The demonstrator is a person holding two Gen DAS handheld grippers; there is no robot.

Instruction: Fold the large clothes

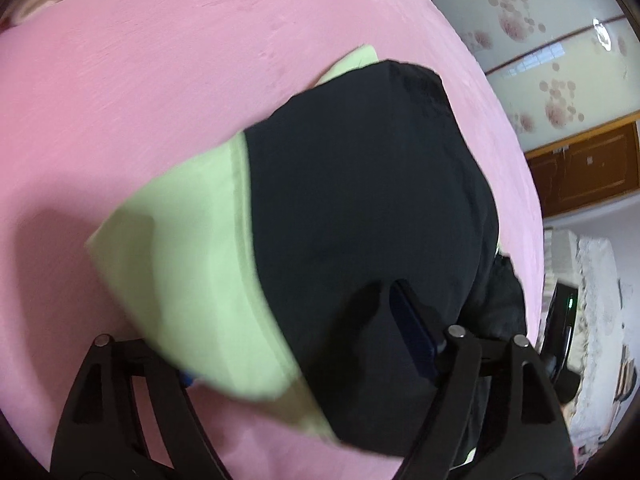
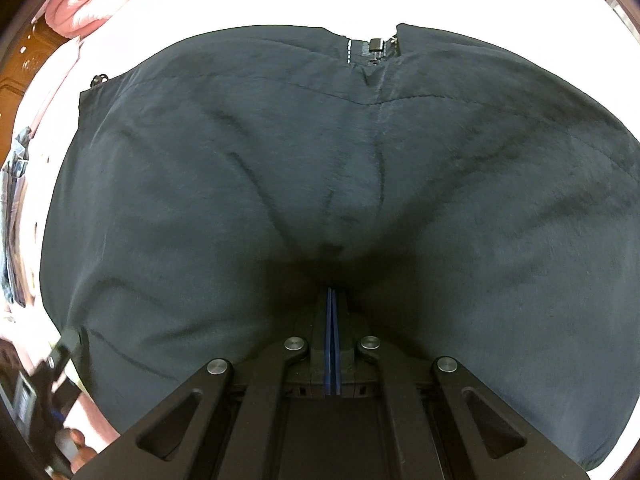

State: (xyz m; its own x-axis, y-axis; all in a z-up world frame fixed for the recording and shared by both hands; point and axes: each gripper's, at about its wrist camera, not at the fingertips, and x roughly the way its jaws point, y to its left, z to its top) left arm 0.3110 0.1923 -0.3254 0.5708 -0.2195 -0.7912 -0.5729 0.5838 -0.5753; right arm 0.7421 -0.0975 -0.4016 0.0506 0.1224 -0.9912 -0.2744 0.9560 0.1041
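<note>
The dark garment (image 1: 360, 200) lies on a pink bed (image 1: 140, 80). Only the left view shows its light green part (image 1: 180, 260), under the wide-open left gripper (image 1: 296, 344). The right view alone shows the zipper (image 2: 374, 46); the right gripper (image 2: 332, 292) is closed, pinching dark cloth.

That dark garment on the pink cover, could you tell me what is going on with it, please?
A person holding a gripper in each hand is folding a dark navy zip-up garment with a light green lining on a pink plush bed cover. The right gripper is shut, its fingers pinching a fold of the dark fabric. The left gripper stands open, its fingers either side of the garment's edge, not pressing it.
</note>
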